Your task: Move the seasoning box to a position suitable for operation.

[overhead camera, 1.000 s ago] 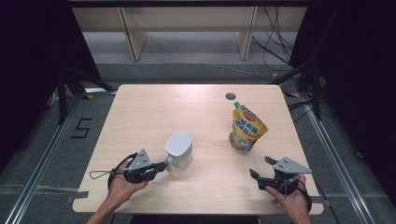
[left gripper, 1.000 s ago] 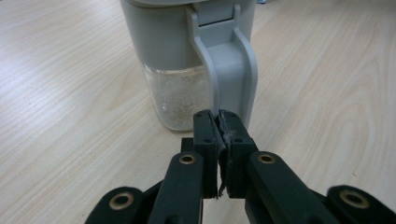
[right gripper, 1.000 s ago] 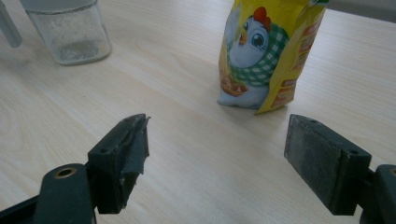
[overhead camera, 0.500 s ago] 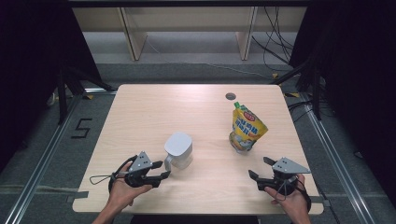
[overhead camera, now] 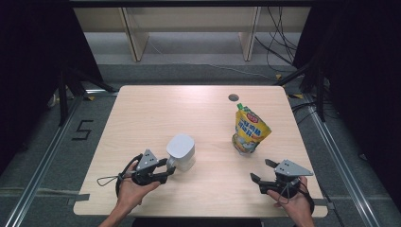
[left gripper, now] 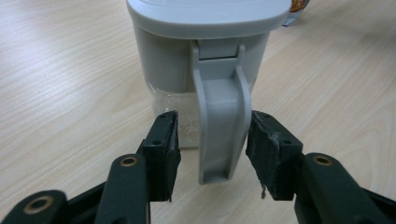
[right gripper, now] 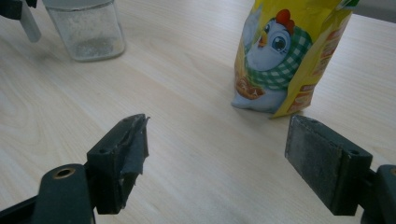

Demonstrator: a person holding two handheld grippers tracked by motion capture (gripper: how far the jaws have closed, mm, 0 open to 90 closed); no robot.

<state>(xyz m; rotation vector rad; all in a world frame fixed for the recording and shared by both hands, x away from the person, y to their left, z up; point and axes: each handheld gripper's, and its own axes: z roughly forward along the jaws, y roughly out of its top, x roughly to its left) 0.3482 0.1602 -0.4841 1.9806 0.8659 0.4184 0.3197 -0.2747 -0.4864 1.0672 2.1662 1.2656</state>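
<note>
A white-lidded clear container (overhead camera: pixel 181 150) stands near the table's front left, its grey handle (left gripper: pixel 222 126) pointing at me. My left gripper (overhead camera: pixel 169 168) is open with the handle between its jaws, which have just been closing. One pad is at the handle's side; the other stands a little off it. A yellow pouch (overhead camera: pixel 249 130) with a cartoon chicken (right gripper: pixel 275 56) stands upright at the right. My right gripper (overhead camera: pixel 260 170) rests open in front of it, nothing between its pads (right gripper: pixel 322 158).
The wooden table (overhead camera: pixel 156 113) has a round cable hole (overhead camera: pixel 233 97) at its far right. Its front edge lies just behind both hands. The container (right gripper: pixel 86 32) shows far left in the right gripper view. Shelf legs (overhead camera: pixel 135 35) and cables stand beyond the table.
The left gripper's jaws have spread apart around the container's handle, and that hand has shifted slightly. The right hand, the container and the pouch have kept still.
</note>
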